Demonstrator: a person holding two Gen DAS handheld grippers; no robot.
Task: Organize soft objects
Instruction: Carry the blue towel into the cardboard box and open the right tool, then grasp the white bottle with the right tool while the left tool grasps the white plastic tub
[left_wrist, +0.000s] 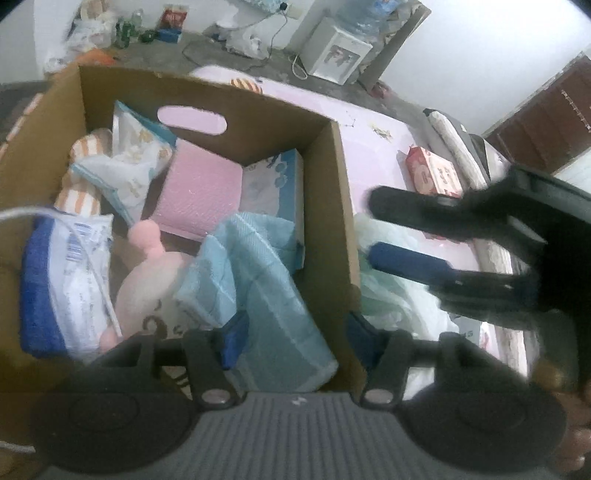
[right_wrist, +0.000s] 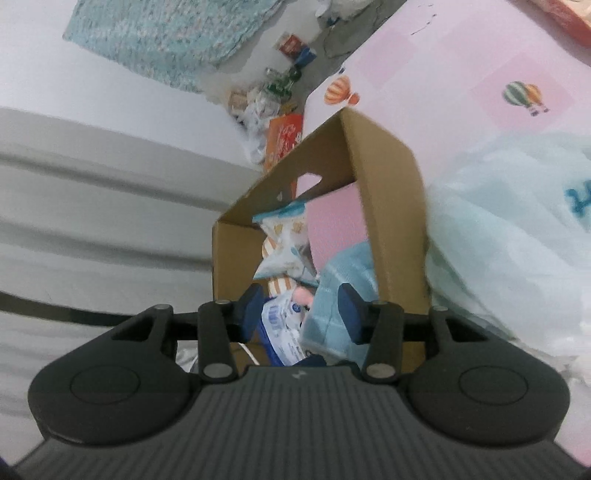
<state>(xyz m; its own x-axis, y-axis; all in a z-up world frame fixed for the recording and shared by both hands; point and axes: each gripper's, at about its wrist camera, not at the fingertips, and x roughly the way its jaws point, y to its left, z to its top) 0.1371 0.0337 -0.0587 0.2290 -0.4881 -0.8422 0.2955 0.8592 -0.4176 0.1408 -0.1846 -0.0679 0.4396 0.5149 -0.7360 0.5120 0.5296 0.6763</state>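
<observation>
A pink mat (left_wrist: 388, 122) is spread on the floor; a box (left_wrist: 332, 177) is seen near its edge, a towel (left_wrist: 258, 266) draped inside. Left gripper (left_wrist: 291, 339) and right gripper (right_wrist: 300, 310) are held part-open, empty.

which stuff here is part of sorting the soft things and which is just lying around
Part of the job:
cardboard box
light blue towel
pink plush toy
pink pad
pale green bag

Just lying about:
water dispenser
red carton
bottles by the wall

No legible text, blue lettering on pale bag (right_wrist: 517, 229) too blurred
</observation>
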